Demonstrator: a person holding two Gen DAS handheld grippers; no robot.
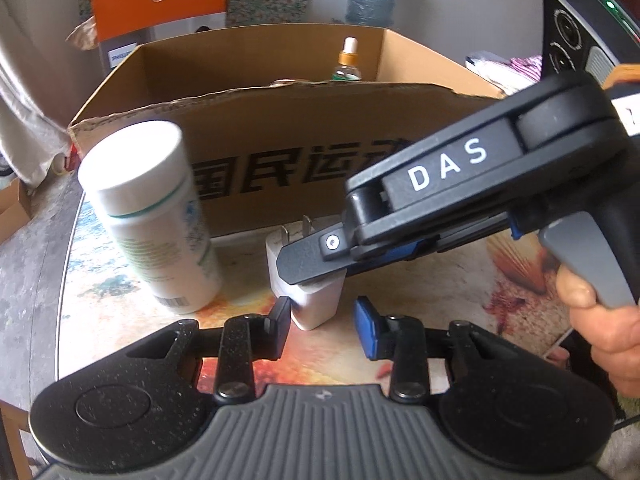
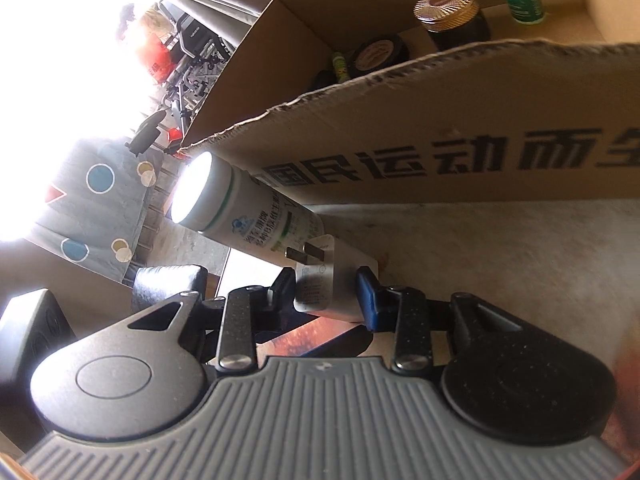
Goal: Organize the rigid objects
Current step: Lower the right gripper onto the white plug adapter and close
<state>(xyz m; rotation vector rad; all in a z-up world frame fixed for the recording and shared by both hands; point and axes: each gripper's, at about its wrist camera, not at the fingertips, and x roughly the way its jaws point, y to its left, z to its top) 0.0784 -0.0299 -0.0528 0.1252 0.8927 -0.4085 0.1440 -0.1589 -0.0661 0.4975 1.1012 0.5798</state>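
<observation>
Our right gripper (image 2: 326, 294) clamps the white plug adapter (image 2: 336, 286), prongs up, before the cardboard box (image 2: 440, 128); our left gripper (image 1: 322, 320) stands empty, jaws apart, nearest it.

We are clamping the right gripper (image 2: 326, 292) on the white plug adapter (image 2: 336, 280), pads pressing both sides. Our left gripper (image 1: 324, 322) is standing part open, empty, just beside it. A hand (image 1: 600, 320) is squeezing the right trigger.
</observation>
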